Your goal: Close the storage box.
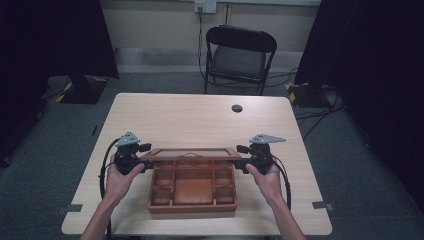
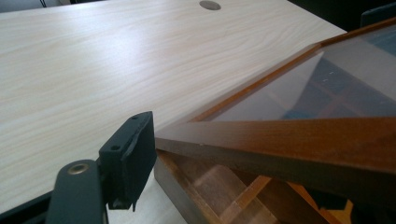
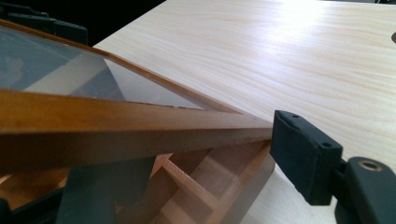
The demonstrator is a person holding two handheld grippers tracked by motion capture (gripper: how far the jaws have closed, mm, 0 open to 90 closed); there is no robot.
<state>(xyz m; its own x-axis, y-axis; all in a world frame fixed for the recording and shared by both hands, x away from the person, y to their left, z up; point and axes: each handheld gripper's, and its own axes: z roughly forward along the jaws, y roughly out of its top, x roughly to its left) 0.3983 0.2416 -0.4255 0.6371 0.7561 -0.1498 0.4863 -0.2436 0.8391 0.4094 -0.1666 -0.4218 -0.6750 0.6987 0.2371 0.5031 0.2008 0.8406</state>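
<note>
I see a wooden box (image 1: pixel 192 187) with small compartments sitting near the front edge of the surface (image 1: pixel 200 117), its glass lid (image 1: pixel 192 153) raised and tilted. My left gripper (image 1: pixel 142 161) has its fingers clenched on the lid's left corner; my right gripper (image 1: pixel 242 161) grips the right corner likewise. A folding chair (image 1: pixel 239 55) stands beyond the surface.

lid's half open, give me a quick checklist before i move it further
1. Left tool on the lid frame's left end: ok.
2. Right tool on the right end: ok.
3. Firm clamp on both: cannot tell.
4. Lid level across the box: ok.
5. Table behind the box free for the lid: ok.
6. Hinge condition: cannot tell.
</note>
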